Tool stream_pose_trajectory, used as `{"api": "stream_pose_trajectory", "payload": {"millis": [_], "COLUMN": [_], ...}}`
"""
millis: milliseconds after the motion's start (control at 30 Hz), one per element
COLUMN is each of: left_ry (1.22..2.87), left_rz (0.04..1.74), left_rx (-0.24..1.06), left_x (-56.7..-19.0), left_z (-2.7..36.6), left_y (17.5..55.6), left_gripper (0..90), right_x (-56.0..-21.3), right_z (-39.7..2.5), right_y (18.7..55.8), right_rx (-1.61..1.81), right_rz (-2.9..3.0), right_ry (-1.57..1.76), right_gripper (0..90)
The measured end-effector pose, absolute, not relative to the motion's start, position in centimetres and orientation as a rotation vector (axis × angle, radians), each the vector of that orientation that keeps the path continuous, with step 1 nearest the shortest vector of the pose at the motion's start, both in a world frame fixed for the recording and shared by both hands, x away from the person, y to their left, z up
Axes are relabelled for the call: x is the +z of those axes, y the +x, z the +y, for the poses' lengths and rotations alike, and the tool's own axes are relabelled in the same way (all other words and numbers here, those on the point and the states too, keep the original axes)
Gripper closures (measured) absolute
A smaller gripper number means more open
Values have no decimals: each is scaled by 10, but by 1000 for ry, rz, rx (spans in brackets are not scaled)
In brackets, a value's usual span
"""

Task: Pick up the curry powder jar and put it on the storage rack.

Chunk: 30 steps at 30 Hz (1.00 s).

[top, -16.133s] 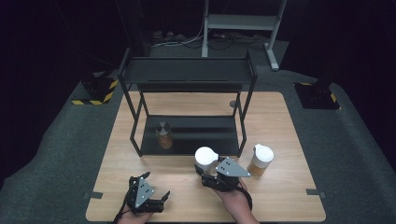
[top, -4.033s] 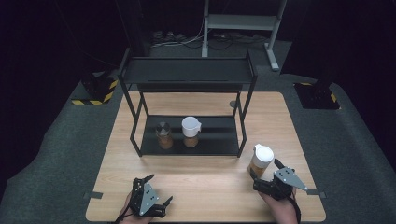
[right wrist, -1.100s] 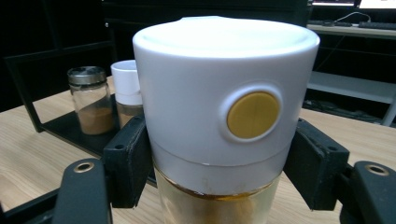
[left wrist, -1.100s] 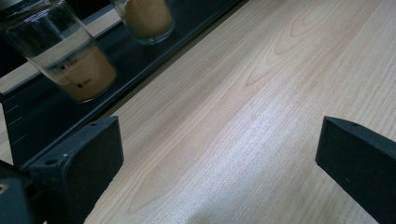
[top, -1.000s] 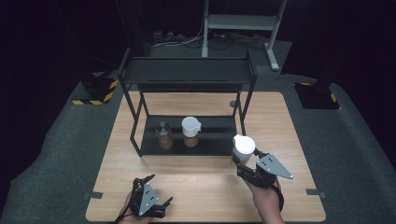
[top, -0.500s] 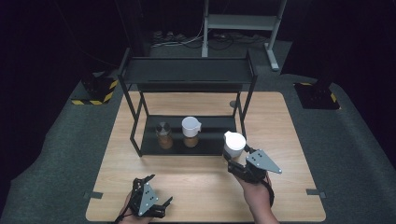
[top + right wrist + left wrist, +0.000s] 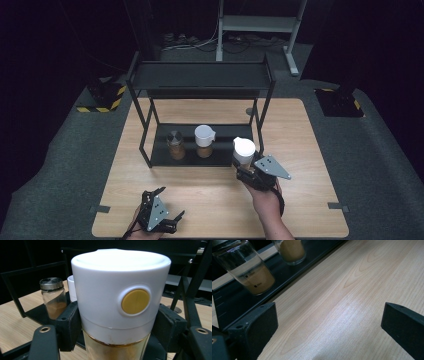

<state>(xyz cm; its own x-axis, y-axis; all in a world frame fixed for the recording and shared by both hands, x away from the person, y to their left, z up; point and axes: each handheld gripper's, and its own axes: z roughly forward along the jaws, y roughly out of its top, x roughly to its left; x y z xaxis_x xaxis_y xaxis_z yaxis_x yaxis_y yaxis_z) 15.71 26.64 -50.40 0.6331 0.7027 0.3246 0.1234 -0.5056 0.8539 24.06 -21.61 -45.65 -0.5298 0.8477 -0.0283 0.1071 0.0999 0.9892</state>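
My right gripper (image 7: 248, 169) is shut on a glass jar with a white lid (image 7: 244, 150) (image 7: 120, 302), held upright just in front of the right end of the black rack's lower shelf (image 7: 160, 157). The lid has a round yellow button, and brown powder fills the glass. On that shelf stand a silver-lidded jar (image 7: 174, 144) (image 7: 53, 297) and a white-lidded jar (image 7: 204, 141), both with brown powder (image 7: 257, 277). My left gripper (image 7: 167, 210) (image 7: 329, 327) rests open on the table near the front edge, with nothing between its jaws.
The black rack (image 7: 200, 75) has an upper shelf over the lower one and thin legs (image 7: 262, 120) at the sides. The wooden table (image 7: 310, 150) stands on grey carpet. A small round disc (image 7: 249, 111) lies on the table behind the rack.
My right gripper has carried the white-lidded jar leftward and toward the rack, from the table's right side to the shelf's right front. The left gripper has stayed put.
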Motion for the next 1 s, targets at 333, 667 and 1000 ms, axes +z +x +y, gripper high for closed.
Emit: {"api": "stream_pose_trajectory", "payload": {"millis": [333,667,1000], "left_ry": [1997,1997,1994], "left_rz": [653,652,651], "left_rx": [851,850,850], "left_x": [-503,-503,-504], "left_z": [266,266,267], "left_y": [158,158,157], "left_gripper": [13,13,13], "right_x": [-456,-456,-455], "right_z": [-207,-201,-194], "right_y": [251,259,270], "right_rx": [1476,1457,1441], "right_rz": [1743,1739,1731], "right_ry": [943,958,973], "right_gripper": [304,304,304]}}
